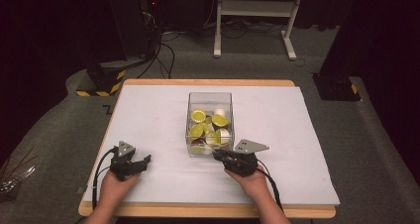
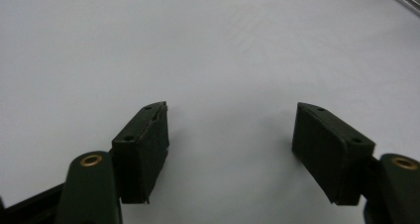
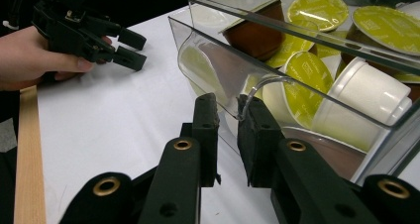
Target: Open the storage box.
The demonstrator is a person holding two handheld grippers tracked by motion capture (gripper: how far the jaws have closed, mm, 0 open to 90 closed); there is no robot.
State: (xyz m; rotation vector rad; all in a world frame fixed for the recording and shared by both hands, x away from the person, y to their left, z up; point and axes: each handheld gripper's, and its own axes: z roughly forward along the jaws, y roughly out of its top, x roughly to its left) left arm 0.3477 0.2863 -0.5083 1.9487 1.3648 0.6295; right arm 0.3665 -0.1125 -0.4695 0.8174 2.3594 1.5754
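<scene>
White sheet (image 1: 148, 115) covers table at frame centre, dark room behind. Clear box (image 1: 210, 101) sits mid-frame in high view, full of yellow-lidded capsules (image 1: 198, 116) w/ a few white ones. Right gripper (image 1: 221, 155) at box's near edge, lower centre; in right gripper view its jaws are pinched narrow on the box's clear wall (image 3: 225, 92), one pad inside, one outside. Left gripper (image 1: 144, 160) at lower left, well apart from box, jaws apart w/ nothing between, over bare sheet (image 2: 208, 50).
</scene>
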